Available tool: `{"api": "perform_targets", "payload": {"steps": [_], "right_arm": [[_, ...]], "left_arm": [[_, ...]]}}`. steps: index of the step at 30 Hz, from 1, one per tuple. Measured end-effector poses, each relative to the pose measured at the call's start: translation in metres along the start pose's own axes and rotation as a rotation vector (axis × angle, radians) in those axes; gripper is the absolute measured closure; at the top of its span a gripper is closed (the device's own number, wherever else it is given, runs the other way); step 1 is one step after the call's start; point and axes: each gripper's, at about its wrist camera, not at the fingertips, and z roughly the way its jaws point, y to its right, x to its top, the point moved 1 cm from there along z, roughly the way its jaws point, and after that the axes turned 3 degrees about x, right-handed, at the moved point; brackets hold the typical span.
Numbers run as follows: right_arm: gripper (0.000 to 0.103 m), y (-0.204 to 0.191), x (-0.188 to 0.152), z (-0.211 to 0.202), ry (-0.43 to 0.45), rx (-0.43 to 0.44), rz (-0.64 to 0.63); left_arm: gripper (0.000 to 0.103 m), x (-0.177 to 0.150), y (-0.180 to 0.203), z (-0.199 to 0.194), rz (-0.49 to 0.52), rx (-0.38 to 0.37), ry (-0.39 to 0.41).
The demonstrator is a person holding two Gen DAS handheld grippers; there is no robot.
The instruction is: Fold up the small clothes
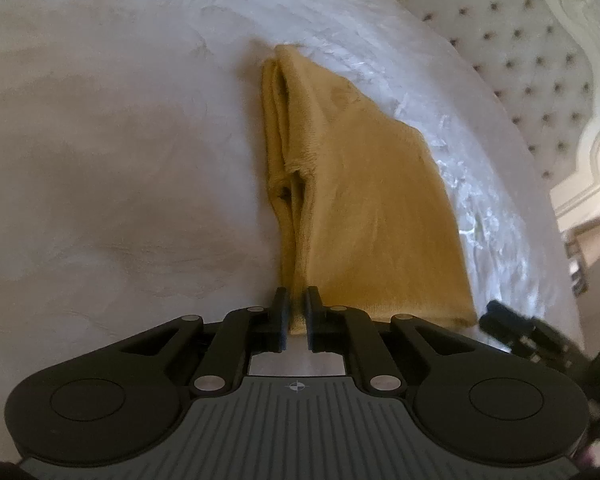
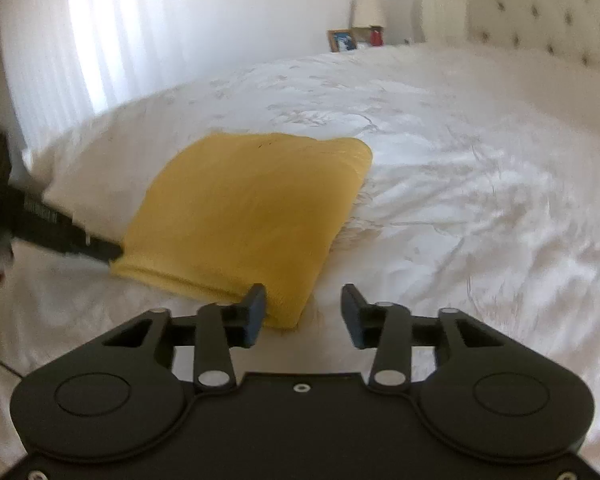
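**Left gripper pinches the folded yellow cloth; right gripper gapes beside it**

In the left wrist view, the left gripper (image 1: pixel 297 312) sits at bottom centre, its fingers drawn narrow and clamped on the near corner of the yellow cloth (image 1: pixel 360 200). The cloth runs up the middle of the frame, folded in layers along its left edge, on the white bedspread (image 1: pixel 100 140). A tufted headboard (image 1: pixel 520 60) fills the upper right.

In the right wrist view, the cloth (image 2: pixel 244 208) lies centre-left. The right gripper (image 2: pixel 303 312) is at bottom centre, fingers wide apart, the left finger touching the cloth's near corner. A picture frame (image 2: pixel 342 40) stands at top centre.
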Motion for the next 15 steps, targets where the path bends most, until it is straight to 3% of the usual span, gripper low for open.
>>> {"api": "perform_targets", "payload": {"steps": [1,3,4,5,6,7,8,11,15], "right_arm": [[0.040,0.005,0.002,-0.001,0.000,0.018,0.033],[0.029,0.017,0.007,-0.003,0.001,0.073,0.114],[0.023,0.023,0.009,-0.003,0.001,0.098,0.154],[0.018,0.030,0.012,-0.002,0.004,0.124,0.200],[0.014,0.036,0.015,-0.001,0.010,0.146,0.243],[0.003,0.043,0.019,0.002,0.016,0.165,0.286],[0.001,0.049,0.023,0.005,0.022,0.183,0.324],[0.001,0.062,0.035,0.019,0.026,0.218,0.403],[0.001,0.072,0.052,0.047,0.002,0.223,0.436]], "left_arm": [[0.089,0.000,0.003,-0.002,0.011,0.006,0.007],[0.060,-0.002,0.008,-0.012,0.026,0.019,0.046],[0.050,-0.002,0.011,-0.017,0.026,0.015,0.073],[0.031,-0.002,0.014,-0.023,0.028,0.004,0.109],[0.020,-0.004,0.015,-0.028,0.035,-0.009,0.143],[0.018,-0.004,0.018,-0.031,0.044,-0.015,0.169],[0.016,-0.003,0.023,-0.033,0.058,-0.013,0.197],[0.007,0.002,0.031,-0.027,0.086,0.004,0.211],[0.007,0.006,0.032,-0.002,0.088,0.004,0.146]]}}
